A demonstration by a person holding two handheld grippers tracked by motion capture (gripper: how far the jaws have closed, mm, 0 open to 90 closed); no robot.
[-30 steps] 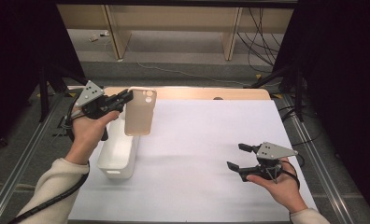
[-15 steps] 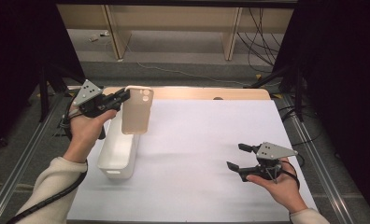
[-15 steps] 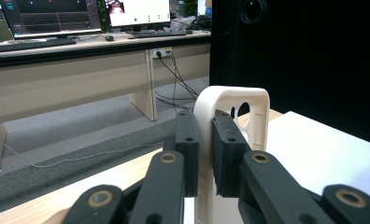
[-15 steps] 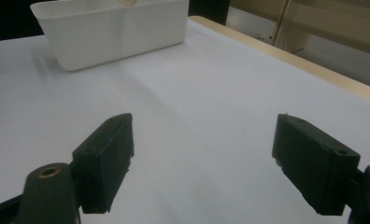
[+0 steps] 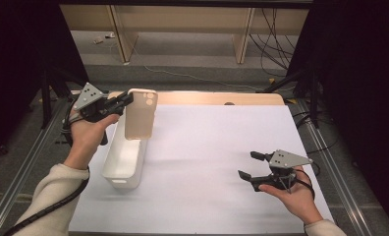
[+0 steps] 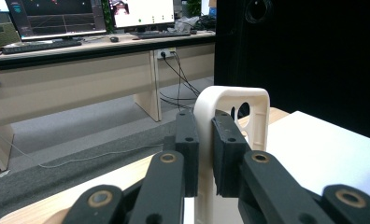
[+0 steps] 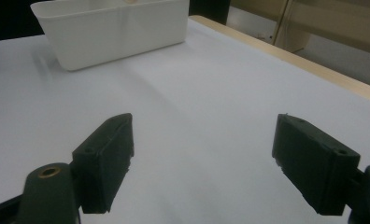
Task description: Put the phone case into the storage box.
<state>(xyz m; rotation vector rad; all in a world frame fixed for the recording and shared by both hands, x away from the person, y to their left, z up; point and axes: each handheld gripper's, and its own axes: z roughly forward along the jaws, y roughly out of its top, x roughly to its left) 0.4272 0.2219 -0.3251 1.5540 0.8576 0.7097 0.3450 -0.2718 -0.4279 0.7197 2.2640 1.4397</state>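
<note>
The left tool (image 5: 125,100) is clamped on the top edge of a cream phone case (image 5: 140,114), and it holds the case upright in the air above the far end of a white bin (image 5: 124,160); in the left gripper view the two black jaws press on the thin wall of the case from both sides, just beside its camera opening. The bin stands on the white sheet of the counter (image 5: 207,147), at its left side. The right tool (image 5: 248,165) is low over the counter at the right, well apart from the bin, with its jaws wide apart and nothing between them.
</note>
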